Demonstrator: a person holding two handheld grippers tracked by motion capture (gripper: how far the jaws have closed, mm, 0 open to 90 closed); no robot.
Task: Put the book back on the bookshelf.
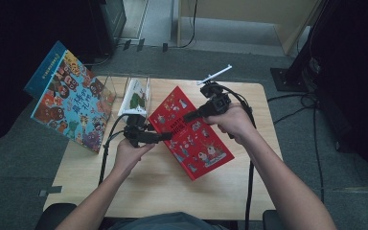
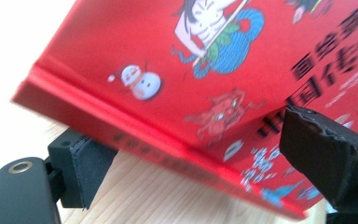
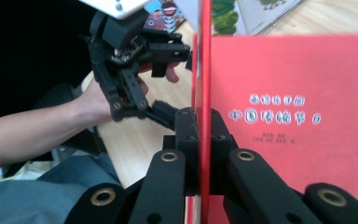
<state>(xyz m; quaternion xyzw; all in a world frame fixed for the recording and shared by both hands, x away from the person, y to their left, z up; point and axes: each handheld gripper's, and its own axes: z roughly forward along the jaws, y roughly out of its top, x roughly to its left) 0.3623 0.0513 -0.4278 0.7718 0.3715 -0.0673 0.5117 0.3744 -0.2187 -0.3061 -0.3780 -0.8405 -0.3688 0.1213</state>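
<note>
A red picture book [image 1: 199, 143] lies slanted on the middle of the wooden table [image 1: 148, 191]. My right gripper [image 1: 188, 116] is at the book's upper left edge. In the right gripper view, that right gripper [image 3: 203, 126] is shut on a thin red sheet of the book, held edge-on, with a red page [image 3: 289, 93] bearing white title characters behind it. My left gripper [image 1: 168, 136] is at the book's left edge and stands open. In the left gripper view the book [image 2: 168, 70] has its spine edge between the wide-apart jaws of the left gripper [image 2: 191, 154], one pad [image 2: 81, 163] below it.
A large colourful picture book [image 1: 69, 103] leans upright off the table's far left corner. A clear stand with a white and green book [image 1: 136, 98] sits at the back, left of the red book. Cables trail from both grippers toward the front edge.
</note>
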